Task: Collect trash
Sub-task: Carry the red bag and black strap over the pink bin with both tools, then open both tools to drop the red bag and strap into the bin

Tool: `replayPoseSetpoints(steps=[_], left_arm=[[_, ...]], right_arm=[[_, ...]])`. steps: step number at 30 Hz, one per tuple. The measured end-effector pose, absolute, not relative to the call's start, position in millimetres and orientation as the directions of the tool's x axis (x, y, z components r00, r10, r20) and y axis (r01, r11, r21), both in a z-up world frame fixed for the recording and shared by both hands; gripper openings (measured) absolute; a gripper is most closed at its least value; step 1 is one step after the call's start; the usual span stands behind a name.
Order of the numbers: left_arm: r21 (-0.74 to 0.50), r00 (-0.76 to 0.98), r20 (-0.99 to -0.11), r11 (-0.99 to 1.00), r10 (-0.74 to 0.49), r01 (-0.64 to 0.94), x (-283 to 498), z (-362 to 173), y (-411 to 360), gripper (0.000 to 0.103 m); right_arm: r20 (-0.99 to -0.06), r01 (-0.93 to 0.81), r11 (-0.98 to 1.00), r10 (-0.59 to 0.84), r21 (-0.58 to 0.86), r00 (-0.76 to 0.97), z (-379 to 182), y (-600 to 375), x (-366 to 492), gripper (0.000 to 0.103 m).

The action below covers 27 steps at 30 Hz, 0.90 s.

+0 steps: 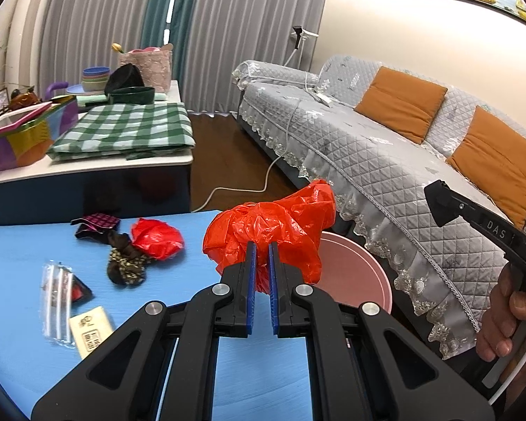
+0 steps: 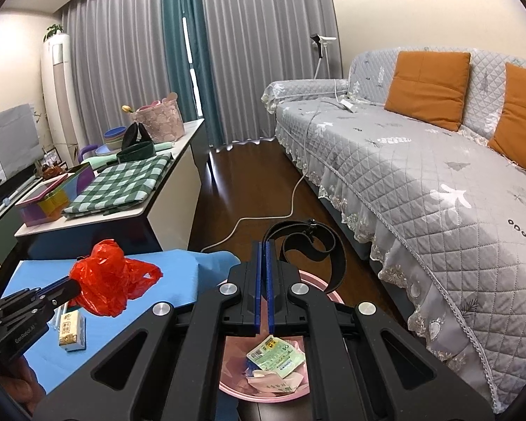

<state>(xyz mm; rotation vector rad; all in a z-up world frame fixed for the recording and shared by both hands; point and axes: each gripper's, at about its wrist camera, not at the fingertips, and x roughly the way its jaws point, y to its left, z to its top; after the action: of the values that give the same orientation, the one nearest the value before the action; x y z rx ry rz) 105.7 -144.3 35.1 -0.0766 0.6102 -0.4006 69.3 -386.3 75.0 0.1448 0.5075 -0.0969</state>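
Plastic, red and crumpled, bulges out ahead of the left hand-held gripper (image 1: pixel 262 249), whose blue pads are clamped on a fold of the red plastic bag (image 1: pixel 273 228). In the left wrist view the bag hangs at the edge of the blue surface (image 1: pixel 24 256), partly over the rim of the pink bin (image 1: pixel 354 263) beside it. To do this step well, the bag probably should be carried fully over the bin's mouth before the pads part, since light film can cling or drift back onto the surface.

The right hand-held gripper (image 2: pixel 265 249) has its pads together with nothing visibly between them; it hovers above the bin, where paper scraps (image 2: pixel 277 361) already lie. A black belt (image 2: pixel 315 242) curls just past its tips; whether it touches them cannot be told.

Farther back on the surface wait a second red plastic wad (image 1: pixel 156 238), a dark leopard-print cloth (image 1: pixel 126 263), a clear wrapper (image 1: pixel 56 301) and a small carton (image 1: pixel 89 326).
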Motion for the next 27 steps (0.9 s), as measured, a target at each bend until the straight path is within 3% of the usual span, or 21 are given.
replayPoseSetpoints(steps=[22, 25, 27], left_arm=[[-0.195, 0.692, -0.537, 0.869, -0.482, 0.454, 139.4, 35.6, -217.6, 0.006], [-0.202, 0.679, -0.544, 0.862, -0.494, 0.465, 146.2, 34.6, -222.7, 0.009], [-0.21, 0.667, -0.557, 0.861, -0.495, 0.463, 151.6, 31.1, -225.5, 0.012]], right_arm=[[-0.553, 0.187, 0.967, -0.061, 0.175, 0.831, 50.9, -407.2, 93.1, 0.003], [-0.583, 0.201, 0.96, -0.05, 0.197, 0.811, 44.1, -411.3, 98.8, 0.01], [-0.592, 0.213, 0.957, -0.057, 0.197, 0.804, 41.2, -412.3, 100.1, 0.029]])
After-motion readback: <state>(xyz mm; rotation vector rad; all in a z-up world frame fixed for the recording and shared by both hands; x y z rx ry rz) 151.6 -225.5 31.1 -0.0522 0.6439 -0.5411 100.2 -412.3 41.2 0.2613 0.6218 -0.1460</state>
